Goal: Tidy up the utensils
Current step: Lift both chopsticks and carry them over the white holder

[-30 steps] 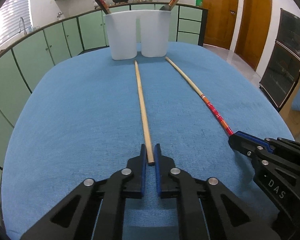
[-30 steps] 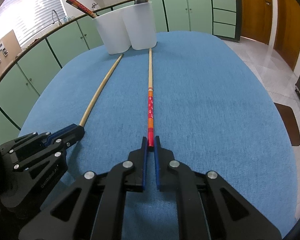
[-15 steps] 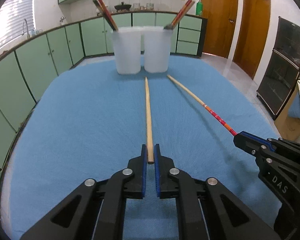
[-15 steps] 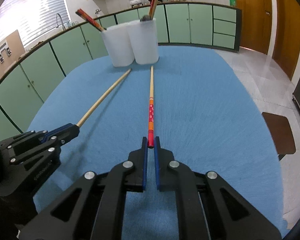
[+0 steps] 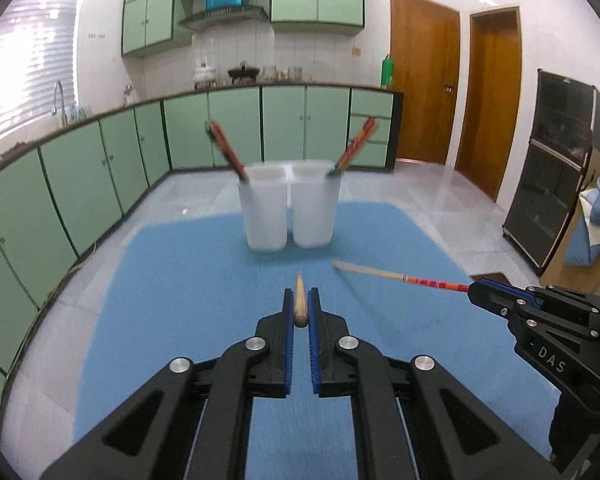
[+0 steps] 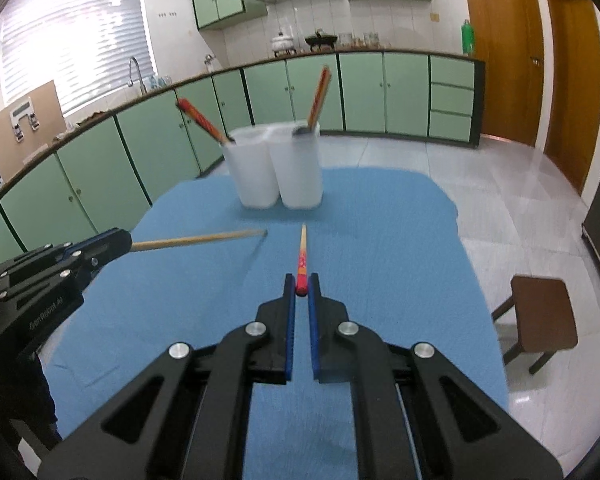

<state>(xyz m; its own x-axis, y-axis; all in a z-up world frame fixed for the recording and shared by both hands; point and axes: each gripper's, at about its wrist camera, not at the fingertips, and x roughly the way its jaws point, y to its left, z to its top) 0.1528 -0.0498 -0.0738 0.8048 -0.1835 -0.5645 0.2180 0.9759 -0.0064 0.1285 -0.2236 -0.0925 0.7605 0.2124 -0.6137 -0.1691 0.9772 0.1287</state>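
Each claw [image 5: 300, 306] [image 6: 301, 286] pinches 1 chopstick [image 5: 300, 300] [image 6: 301, 260] endwise (tip forward).

Each camera sits just behind its own fingers [image 5: 288, 344], looking forward and somewhat down along them over the blue counter [image 5: 172, 320]. Both views share the two cups [image 6: 276, 168] at the far end, the cabinets [image 5: 80, 184] behind, and each other's gripper.

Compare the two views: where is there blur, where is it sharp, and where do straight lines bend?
Left wrist view: white cups and red-ended chopstick are smeared, the left gripper is crisp. Right wrist view: plain chopstick is blurred, the right gripper sharp. In both, the cabinet run curves.
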